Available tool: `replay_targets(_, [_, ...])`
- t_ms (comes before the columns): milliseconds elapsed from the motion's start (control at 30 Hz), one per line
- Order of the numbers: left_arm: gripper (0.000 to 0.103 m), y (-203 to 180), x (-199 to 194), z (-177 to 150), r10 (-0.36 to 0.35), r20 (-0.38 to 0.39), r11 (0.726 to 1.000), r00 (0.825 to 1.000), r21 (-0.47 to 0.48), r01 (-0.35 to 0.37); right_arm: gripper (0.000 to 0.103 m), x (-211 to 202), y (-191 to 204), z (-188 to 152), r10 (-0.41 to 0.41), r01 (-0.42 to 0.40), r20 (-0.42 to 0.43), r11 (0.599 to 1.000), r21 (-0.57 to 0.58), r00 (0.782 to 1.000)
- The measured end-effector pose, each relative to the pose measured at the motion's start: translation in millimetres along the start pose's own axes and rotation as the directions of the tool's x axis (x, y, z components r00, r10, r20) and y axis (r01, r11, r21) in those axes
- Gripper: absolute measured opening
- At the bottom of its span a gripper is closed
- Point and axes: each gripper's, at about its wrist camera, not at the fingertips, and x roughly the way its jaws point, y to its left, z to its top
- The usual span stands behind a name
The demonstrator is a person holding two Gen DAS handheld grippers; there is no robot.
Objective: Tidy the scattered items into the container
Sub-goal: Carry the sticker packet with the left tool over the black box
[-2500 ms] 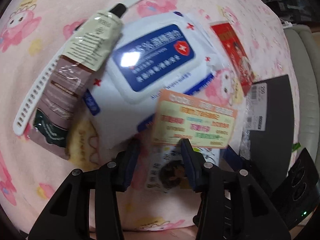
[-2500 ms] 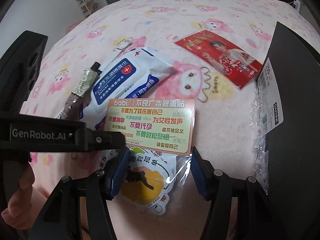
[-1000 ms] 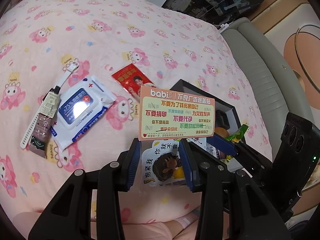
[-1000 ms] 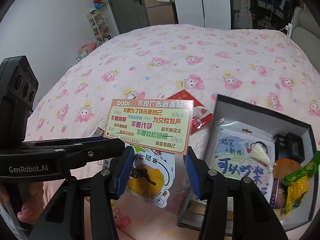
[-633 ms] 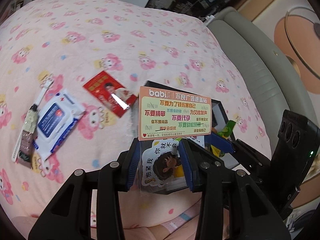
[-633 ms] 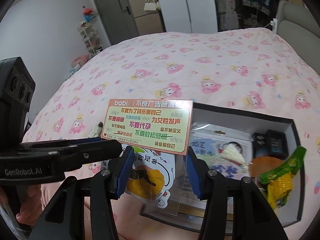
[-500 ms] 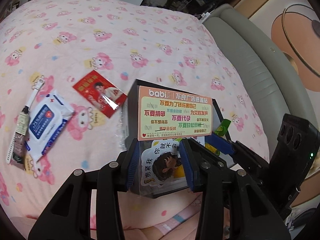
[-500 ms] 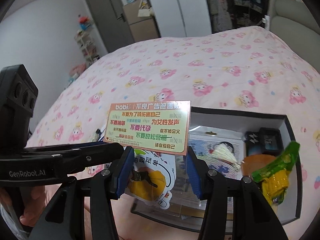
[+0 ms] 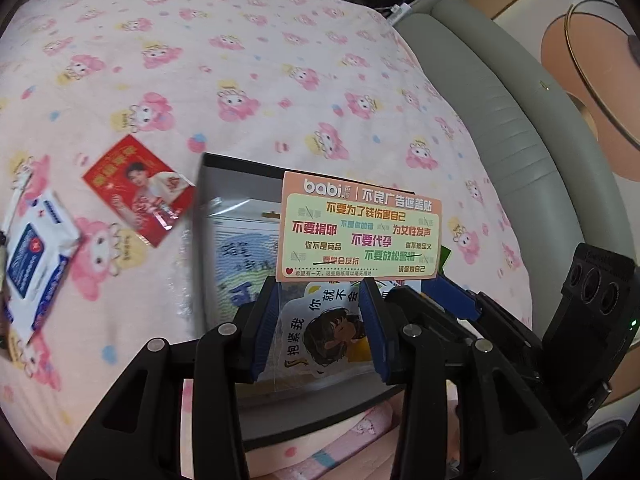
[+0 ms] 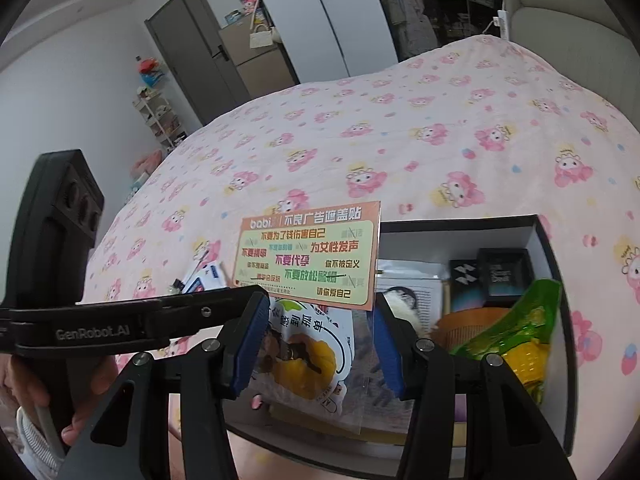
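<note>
Left tool (image 9: pixel 318 296): narrow, clamped on sticker pack (image 9: pixel 358 232), fingers on both side edges. Right tool (image 10: pixel 320 306): same pack (image 10: pixel 308 256) between its fingers, narrow gap, looks clamped too. Pack upright, card face toward both cameras, held over near part of black box (image 9: pixel 208 208). Box open on pink bed (image 9: pixel 240 60), already holding a green snack bag (image 10: pixel 516 328) at 3 o'clock of the pack and a small black carton (image 10: pixel 504 276) at 2 o'clock. Outside the box on the bed: red packet (image 9: pixel 138 190) at 9 o'clock, just beside box wall; wipes (image 9: pixel 34 256) farther out at 9 o'clock.
</note>
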Motion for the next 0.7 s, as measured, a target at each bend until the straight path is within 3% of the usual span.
replay_targets(133, [0.04,-2.5,17.9,3.2,-0.015,-0.016,1.0,1.0,-0.016,0.015,0.047,4.3,-14.0,2.3,-0.01,0.01,-0.002,1.0,0.027,1.0])
replay_targets(467, [0.04,7.8,63.2,17.1,-0.003,-0.062,1.0,0.998,-0.017,0.002,0.047,37.4,-33.7,5.0,-0.048,0.049,-0.103,0.999,0.009,0.994])
replay_targets(700, [0.039,21.8,77.5,22.4,-0.006,-0.068,0.997,0.998,-0.072,0.001,0.047,62.4,-45.9,11.9,-0.043,0.048,-0.158,0.999,0.026,0.986])
